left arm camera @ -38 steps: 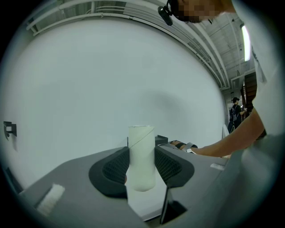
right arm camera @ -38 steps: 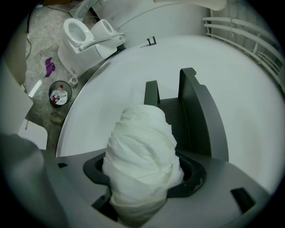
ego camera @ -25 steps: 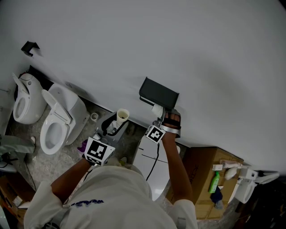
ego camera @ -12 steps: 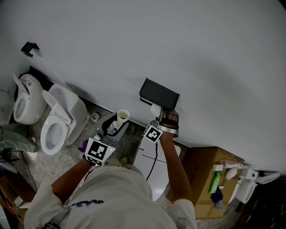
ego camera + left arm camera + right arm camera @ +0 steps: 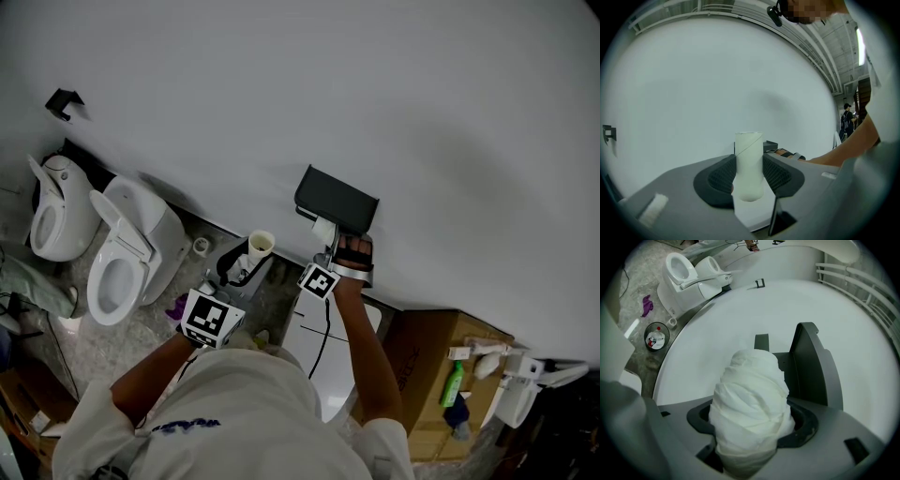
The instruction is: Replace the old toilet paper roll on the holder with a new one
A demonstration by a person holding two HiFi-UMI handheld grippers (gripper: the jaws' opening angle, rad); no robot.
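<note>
A black wall holder (image 5: 336, 199) hangs mid-frame in the head view and shows as a dark grey bracket (image 5: 813, 366) in the right gripper view. Just below it, my right gripper (image 5: 328, 248) is shut on a new white toilet paper roll (image 5: 750, 404). The roll is crumpled and bulges over the pads. These jaws have just been opening slightly, with the roll still between them. To the left, my left gripper (image 5: 246, 270) is shut on the old bare cardboard tube (image 5: 749, 164), which stands upright (image 5: 261, 246) between its pads (image 5: 723, 177).
Two white toilets (image 5: 122, 253) (image 5: 56, 211) stand against the wall at left. A white cabinet (image 5: 314, 342) is below my right arm. A cardboard box (image 5: 431, 370) with a green bottle (image 5: 452, 382) sits at right. A small round bin (image 5: 656, 337) and a purple cloth (image 5: 647, 303) are on the floor.
The right gripper has crept slightly toward the holder with the roll. The left gripper and the tube have stayed where they were.
</note>
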